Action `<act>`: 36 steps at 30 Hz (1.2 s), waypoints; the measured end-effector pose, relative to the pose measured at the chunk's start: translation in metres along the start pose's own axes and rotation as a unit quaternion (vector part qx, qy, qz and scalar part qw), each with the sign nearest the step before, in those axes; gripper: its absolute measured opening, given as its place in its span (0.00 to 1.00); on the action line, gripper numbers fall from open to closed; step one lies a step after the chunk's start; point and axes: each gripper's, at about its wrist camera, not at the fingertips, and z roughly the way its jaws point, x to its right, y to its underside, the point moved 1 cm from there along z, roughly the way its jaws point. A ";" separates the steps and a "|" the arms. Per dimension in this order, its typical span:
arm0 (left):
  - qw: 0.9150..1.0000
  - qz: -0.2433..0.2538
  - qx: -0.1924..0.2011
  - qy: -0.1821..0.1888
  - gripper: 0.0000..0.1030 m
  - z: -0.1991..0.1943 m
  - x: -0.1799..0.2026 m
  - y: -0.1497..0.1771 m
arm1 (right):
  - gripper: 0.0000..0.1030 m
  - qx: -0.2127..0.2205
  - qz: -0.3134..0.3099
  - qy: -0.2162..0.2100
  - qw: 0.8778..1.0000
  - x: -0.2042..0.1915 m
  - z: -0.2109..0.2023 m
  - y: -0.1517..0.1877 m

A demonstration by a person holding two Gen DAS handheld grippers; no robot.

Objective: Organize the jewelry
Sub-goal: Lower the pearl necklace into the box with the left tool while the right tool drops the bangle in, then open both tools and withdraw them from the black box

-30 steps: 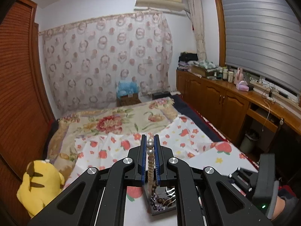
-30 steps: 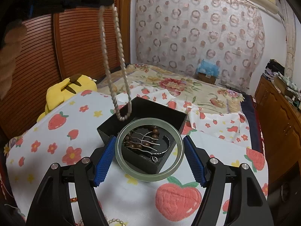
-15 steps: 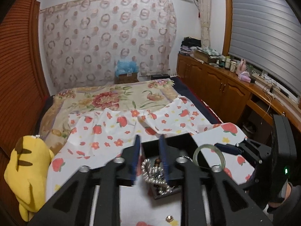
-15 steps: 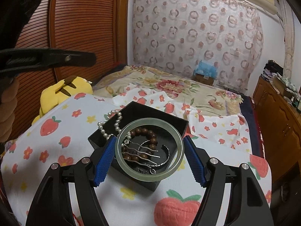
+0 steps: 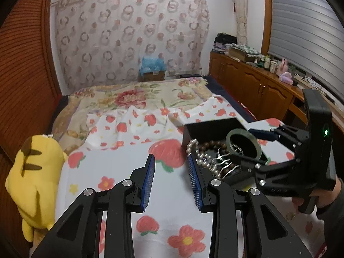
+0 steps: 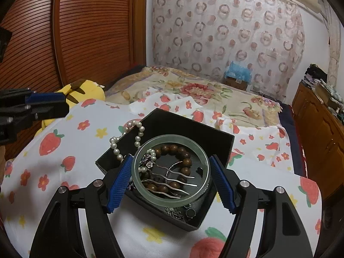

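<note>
My left gripper [image 5: 171, 157] hangs over the strawberry-print sheet, left of the black jewelry box [image 5: 210, 129]; its jaws are opening with nothing between them. The pearl necklace [image 6: 137, 137] lies draped over the box's [image 6: 215, 135] left rim, partly inside. My right gripper [image 6: 171, 158] is shut on a pale green bangle [image 6: 169, 138], held level just above the box. Inside lie a brown bead bracelet [image 6: 185, 163] and silver wavy hairpins [image 6: 172, 174]. The left wrist view shows the bangle [image 5: 243, 130] in the right gripper [image 5: 251, 148] beside the pearls [image 5: 192, 145].
A yellow plush toy [image 5: 32, 172] lies at the bed's left edge by the slatted wooden wardrobe [image 6: 86, 32]. Wooden cabinets [image 5: 258, 86] with clutter on top run along the right wall. A floral quilt [image 5: 139, 94] covers the far part of the bed.
The left gripper came down with the pearl necklace, opened, let it drop onto the box, then drew off to the left. The right gripper moved closer over the box with the bangle.
</note>
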 end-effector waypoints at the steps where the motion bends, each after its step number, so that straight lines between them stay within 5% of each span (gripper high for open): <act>1: 1.000 -0.001 -0.002 0.000 0.29 0.001 -0.002 0.001 | 0.72 -0.002 -0.001 0.000 1.000 -0.001 0.001 0.000; 22: 0.999 0.005 -0.030 0.010 0.35 0.010 0.006 0.044 | 0.74 -0.011 -0.001 -0.002 1.000 -0.001 0.006 0.005; 31: 0.999 0.011 -0.037 0.019 0.51 0.003 0.016 0.068 | 0.77 0.007 0.004 -0.005 1.000 0.002 -0.029 0.019; 36: 0.999 0.022 -0.043 0.027 0.66 -0.008 0.031 0.087 | 0.67 -0.006 -0.009 -0.006 1.000 0.000 -0.063 0.053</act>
